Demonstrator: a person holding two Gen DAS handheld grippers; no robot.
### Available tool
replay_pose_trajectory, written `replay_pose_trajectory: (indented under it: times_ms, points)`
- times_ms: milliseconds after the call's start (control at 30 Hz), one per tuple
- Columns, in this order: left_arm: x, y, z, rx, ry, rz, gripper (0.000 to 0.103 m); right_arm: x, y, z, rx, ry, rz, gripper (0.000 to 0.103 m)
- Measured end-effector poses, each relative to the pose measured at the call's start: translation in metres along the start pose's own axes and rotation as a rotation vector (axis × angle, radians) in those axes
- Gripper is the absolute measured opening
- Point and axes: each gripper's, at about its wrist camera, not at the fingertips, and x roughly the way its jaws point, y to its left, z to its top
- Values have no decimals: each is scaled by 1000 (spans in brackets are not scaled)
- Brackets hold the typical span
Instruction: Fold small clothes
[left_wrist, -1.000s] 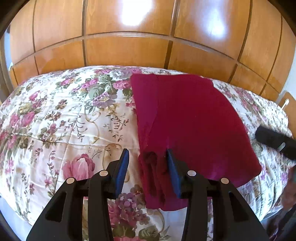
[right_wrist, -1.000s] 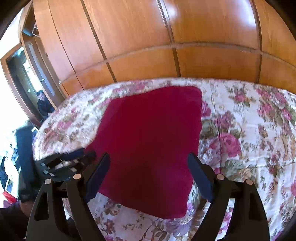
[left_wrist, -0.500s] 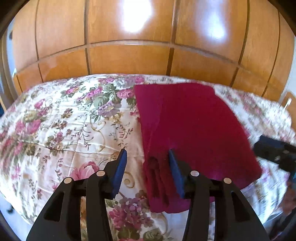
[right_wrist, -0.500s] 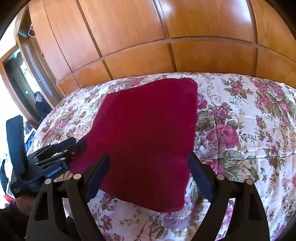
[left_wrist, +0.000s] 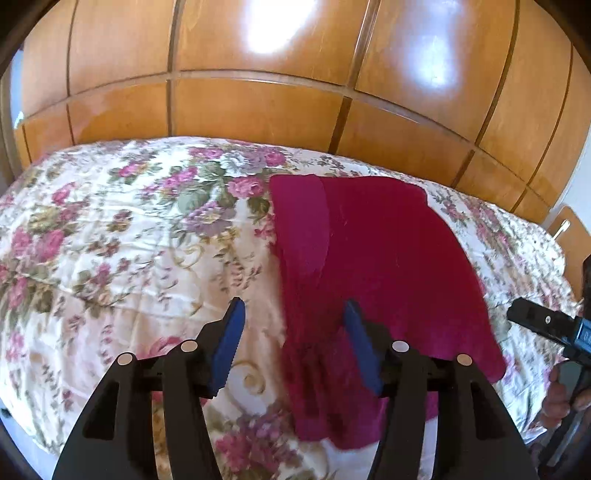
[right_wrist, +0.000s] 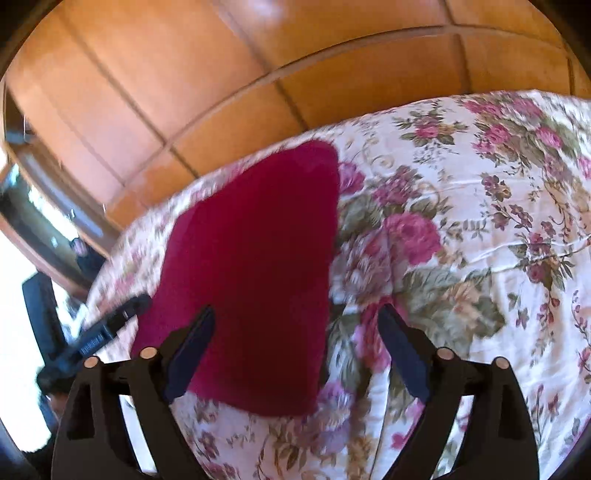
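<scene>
Left wrist view: the left gripper (left_wrist: 291, 339) has just been opening, its fingers now spread and clear of the red garment (left_wrist: 369, 266), whose bunched near edge lies between them on the floral bedspread (left_wrist: 110, 240). The right gripper (right_wrist: 295, 350) gapes wide, empty, having swung toward the garment's right edge. Judging by this, one fold is released.

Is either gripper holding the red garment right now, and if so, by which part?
Nothing is held. The left gripper has just been opening over the red garment's near corner; the right gripper is open.
</scene>
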Motion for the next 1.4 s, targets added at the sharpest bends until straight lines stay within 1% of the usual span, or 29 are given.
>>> replay_pose_trajectory:
  times_ms: [67, 133, 367, 533, 633, 700, 767, 800, 867, 933, 1033, 1100, 1167, 1200, 1233, 1267, 1333, 1367, 1400]
  points:
    - [5, -4, 6, 10, 3, 9, 60, 6, -6, 7, 34, 3, 26, 92]
    - [10, -10, 10, 53, -8, 32, 60, 16, -8, 14, 29, 9, 32, 92]
    - [32, -11, 13, 102, 20, 29, 60, 58, -13, 40, 32, 65, 78, 93]
    - [41, -4, 16, 91, 34, -2, 60, 90, -15, 52, 50, 145, 144, 95]
    - [46, -2, 15, 94, 40, -25, 60, 99, -14, 54, 50, 163, 173, 97]
    - [49, -2, 14, 98, 39, -44, 60, 103, -13, 55, 48, 170, 189, 95]
    - [55, 0, 12, 100, 39, -70, 60, 107, -8, 55, 23, 187, 216, 81]
    - [59, 1, 12, 98, 48, -83, 55, 111, -6, 56, 9, 195, 204, 73]
    - [64, 5, 16, 74, 70, -183, 40, 109, -1, 57, -8, 193, 191, 51]
    - [63, 6, 18, 84, 70, -219, 37, 98, 4, 58, -24, 175, 190, 44]
    - [61, -4, 24, 77, 77, -265, 34, 76, 16, 59, -64, 139, 181, 41]
    - [59, -24, 35, 120, 65, -294, 28, 50, 20, 62, -96, 94, 159, 41]
    - [59, -54, 47, 174, 51, -335, 28, 20, 19, 69, -118, 28, 155, 40]
    - [62, -81, 55, 219, 41, -354, 28, 2, 15, 73, -124, -14, 139, 40]
    - [65, -100, 61, 247, 37, -374, 28, -12, 9, 77, -121, -47, 120, 40]
    - [69, -116, 66, 271, 33, -385, 28, -31, -3, 81, -110, -94, 87, 40]
    - [85, -171, 79, 342, 31, -410, 28, -57, -30, 86, -78, -156, 14, 40]
    - [92, -189, 82, 359, 33, -415, 28, -66, -43, 88, -53, -175, -18, 40]
    - [103, -219, 86, 383, 50, -426, 28, -82, -69, 90, 1, -205, -75, 40]
